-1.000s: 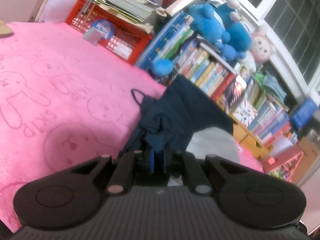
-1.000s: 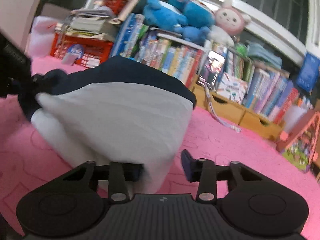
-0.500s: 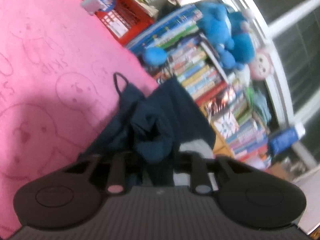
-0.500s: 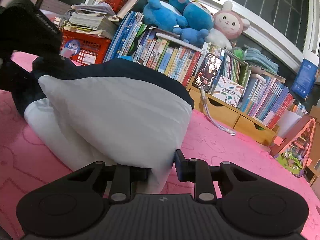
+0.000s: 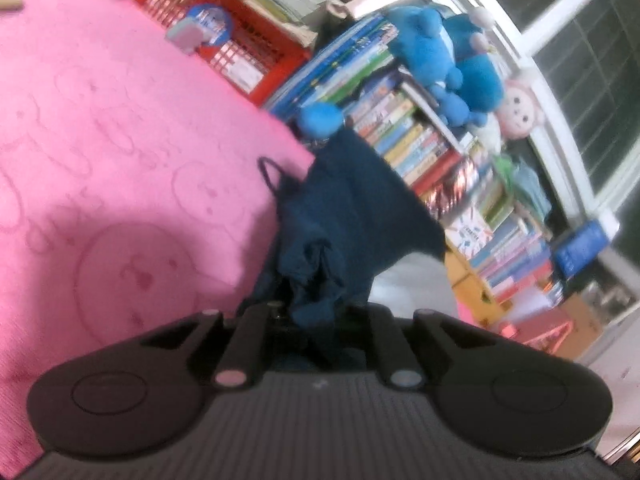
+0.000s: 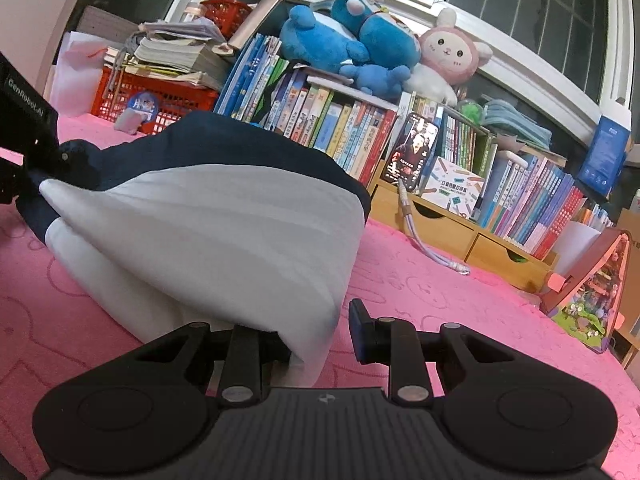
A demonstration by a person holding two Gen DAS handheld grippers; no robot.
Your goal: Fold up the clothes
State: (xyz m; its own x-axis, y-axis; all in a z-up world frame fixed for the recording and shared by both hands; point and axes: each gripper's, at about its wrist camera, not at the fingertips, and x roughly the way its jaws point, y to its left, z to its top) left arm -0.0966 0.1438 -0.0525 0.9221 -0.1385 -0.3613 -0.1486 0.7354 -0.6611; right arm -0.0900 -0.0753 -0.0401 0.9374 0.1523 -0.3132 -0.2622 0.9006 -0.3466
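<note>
Mid-fold: left tool (image 5: 310, 312) pinching garment (image 6: 224, 216) (navy end, probably); right tool (image 6: 316, 328) spread, needing a fresh grip

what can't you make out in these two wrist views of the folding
- Left tongs, left wrist view: fingertips buried in bunched navy fabric; grip unclear.
- Right tongs, right wrist view: left finger hidden under the garment's white fold.
- Garment type: folds hide its shape.
- Book spines, left wrist view: blurred, unreadable.
</note>
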